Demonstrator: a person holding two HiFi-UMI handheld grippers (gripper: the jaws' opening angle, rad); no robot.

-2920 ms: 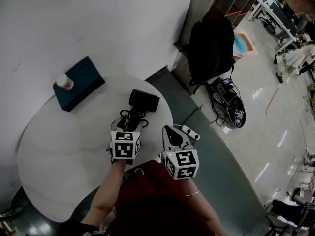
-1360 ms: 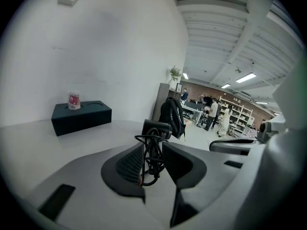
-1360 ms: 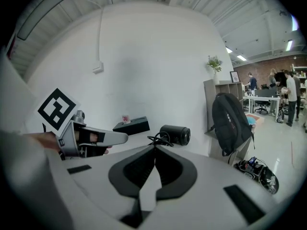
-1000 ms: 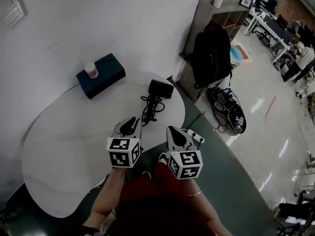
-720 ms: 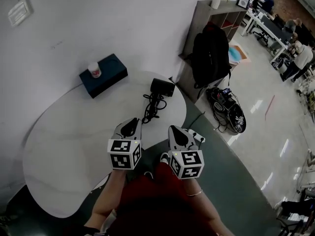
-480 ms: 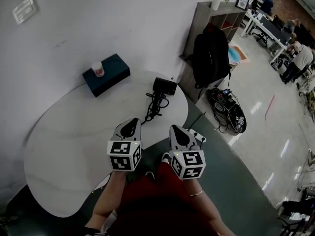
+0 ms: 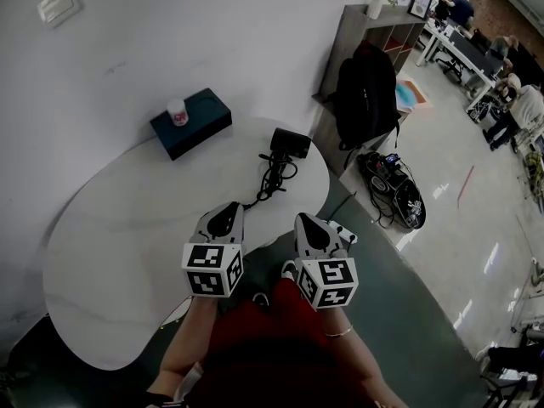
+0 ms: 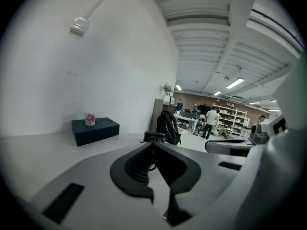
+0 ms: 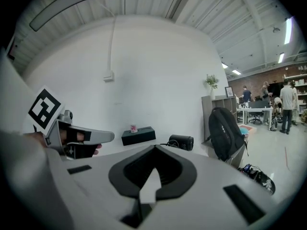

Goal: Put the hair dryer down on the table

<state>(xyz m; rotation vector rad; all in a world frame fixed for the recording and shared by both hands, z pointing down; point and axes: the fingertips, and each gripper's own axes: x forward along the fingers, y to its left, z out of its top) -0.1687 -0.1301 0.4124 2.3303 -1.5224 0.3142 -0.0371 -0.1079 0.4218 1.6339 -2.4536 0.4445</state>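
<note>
Left claw (image 7: 228,212) closed (empty); hair dryer (image 7: 289,144) on table (image 7: 110,245), box (image 7: 201,124) beyond.

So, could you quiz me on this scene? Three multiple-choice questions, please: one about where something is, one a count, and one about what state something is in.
1. Where is the hair dryer?
A. lying on the table
B. held up in the air
C. out of sight

2. How many things stand on the dark box?
A. none
B. one
C. three

3. How is the left gripper?
A. shut and empty
B. wide open
C. clamped on the hair dryer

Answers:
1 A, it lies flat near the table's far edge.
2 B, only a small cup stands there.
3 A, its jaws meet with nothing between them.
</note>
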